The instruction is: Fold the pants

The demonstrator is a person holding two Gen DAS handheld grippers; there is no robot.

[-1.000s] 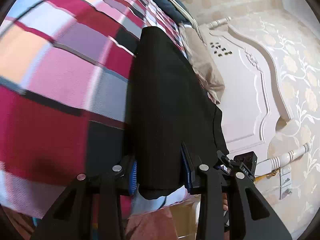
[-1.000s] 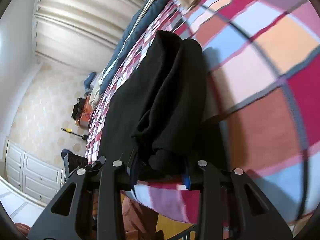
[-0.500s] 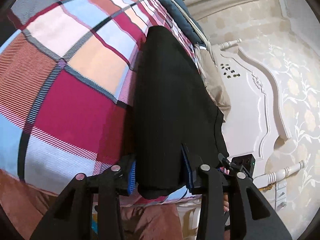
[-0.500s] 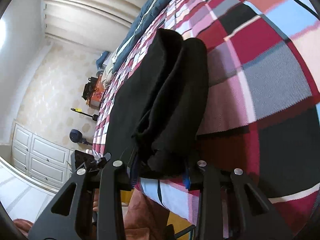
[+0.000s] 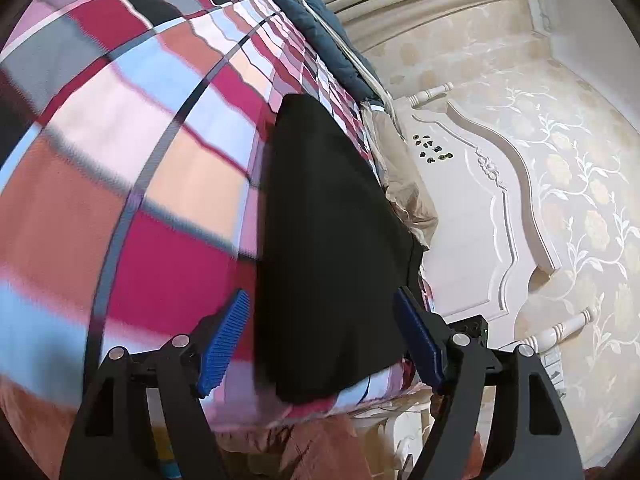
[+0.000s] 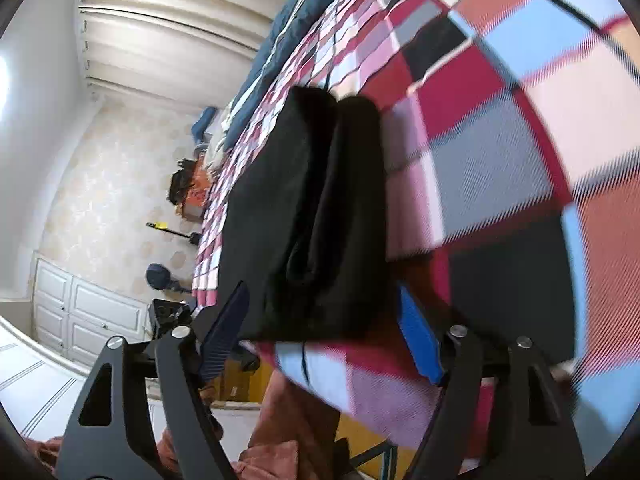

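Black pants folded, lying near bed edge, both grippers let go.
Left hand-held gripper & right hand-held gripper: jaws apart, straddling cloth w/o touching. Risk: snagging a blue pad on the hem while pulling back, dragging fold open or tugging the stack off the edge.

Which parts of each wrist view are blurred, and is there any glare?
Left wrist view: the plaid bedspread smears on the left, while the pants and headboard stay sharp. Right wrist view: the bedspread streaks on the right, the pants are crisp, and a bright patch blows out the far left edge.
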